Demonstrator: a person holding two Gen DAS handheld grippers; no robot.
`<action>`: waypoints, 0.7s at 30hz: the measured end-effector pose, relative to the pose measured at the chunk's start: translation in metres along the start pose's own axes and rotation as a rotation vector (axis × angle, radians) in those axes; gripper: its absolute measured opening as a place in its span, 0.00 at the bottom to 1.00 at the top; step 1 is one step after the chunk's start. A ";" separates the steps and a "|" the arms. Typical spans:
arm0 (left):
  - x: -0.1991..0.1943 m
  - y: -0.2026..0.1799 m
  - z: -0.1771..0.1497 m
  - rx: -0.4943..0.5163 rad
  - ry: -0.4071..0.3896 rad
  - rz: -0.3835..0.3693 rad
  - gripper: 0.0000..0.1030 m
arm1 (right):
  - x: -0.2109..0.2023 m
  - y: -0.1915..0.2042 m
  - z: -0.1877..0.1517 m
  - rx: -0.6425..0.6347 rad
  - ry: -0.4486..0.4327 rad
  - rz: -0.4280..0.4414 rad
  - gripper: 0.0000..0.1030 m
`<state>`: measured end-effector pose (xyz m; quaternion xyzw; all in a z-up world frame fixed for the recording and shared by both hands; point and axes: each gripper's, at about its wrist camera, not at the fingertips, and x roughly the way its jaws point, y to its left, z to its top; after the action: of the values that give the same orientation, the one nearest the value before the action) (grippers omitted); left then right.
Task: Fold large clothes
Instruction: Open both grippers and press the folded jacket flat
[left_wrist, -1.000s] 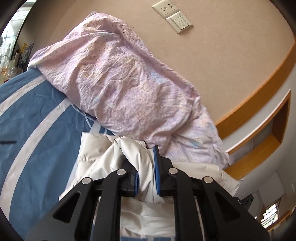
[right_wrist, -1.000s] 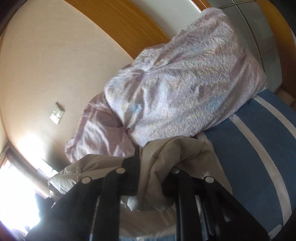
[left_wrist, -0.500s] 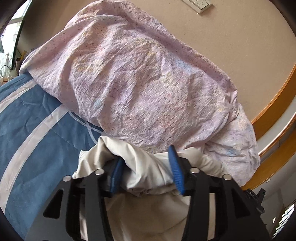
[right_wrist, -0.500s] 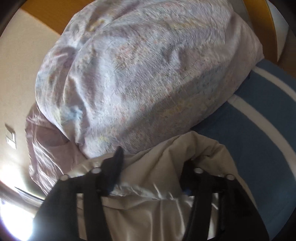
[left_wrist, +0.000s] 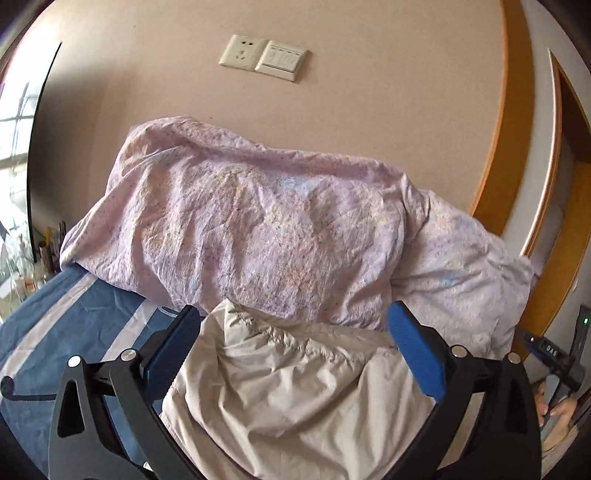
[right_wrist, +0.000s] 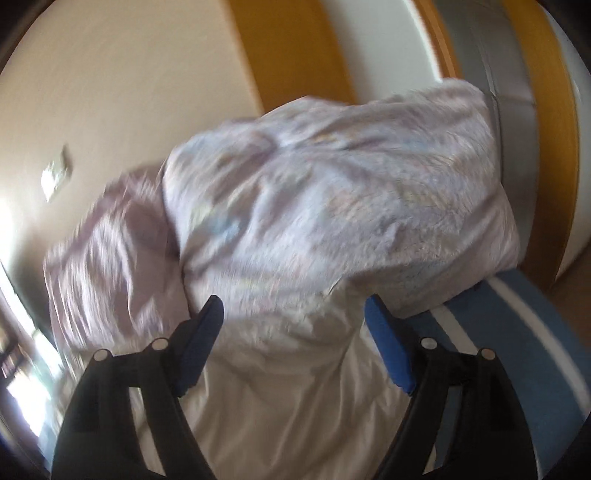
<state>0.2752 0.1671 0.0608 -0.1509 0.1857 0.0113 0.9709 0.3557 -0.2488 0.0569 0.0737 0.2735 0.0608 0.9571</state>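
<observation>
The cream jacket (left_wrist: 295, 387) lies on the striped bed cover (left_wrist: 74, 332) against two lilac pillows (left_wrist: 258, 229). It sits between and under the left gripper (left_wrist: 291, 328), whose jaws are opening wide, pads clear of the cloth. The right gripper (right_wrist: 295, 325) is likewise opening over one jacket, untouched

You're in a bedroom at home — a bed with a blue, white-striped bedspread (left_wrist: 70, 328) and a crumpled lilac floral duvet (left_wrist: 266, 236) heaped against a beige wall (left_wrist: 369, 110). A wall socket (left_wrist: 242, 51) and light switch (left_wrist: 282, 60) sit above it — with wooden trim (left_wrist: 506, 140) alongside.
</observation>
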 end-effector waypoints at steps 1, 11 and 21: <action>-0.001 -0.010 -0.007 0.042 0.012 0.003 0.99 | 0.000 0.011 -0.006 -0.053 0.017 -0.007 0.77; 0.033 -0.062 -0.061 0.320 0.110 0.143 0.99 | 0.036 0.076 -0.052 -0.271 0.135 -0.130 0.77; 0.103 -0.046 -0.068 0.226 0.226 0.269 0.99 | 0.101 0.056 -0.059 -0.169 0.290 -0.205 0.84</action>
<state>0.3506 0.0993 -0.0237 -0.0152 0.3120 0.1031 0.9444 0.4053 -0.1721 -0.0345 -0.0447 0.4087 -0.0041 0.9116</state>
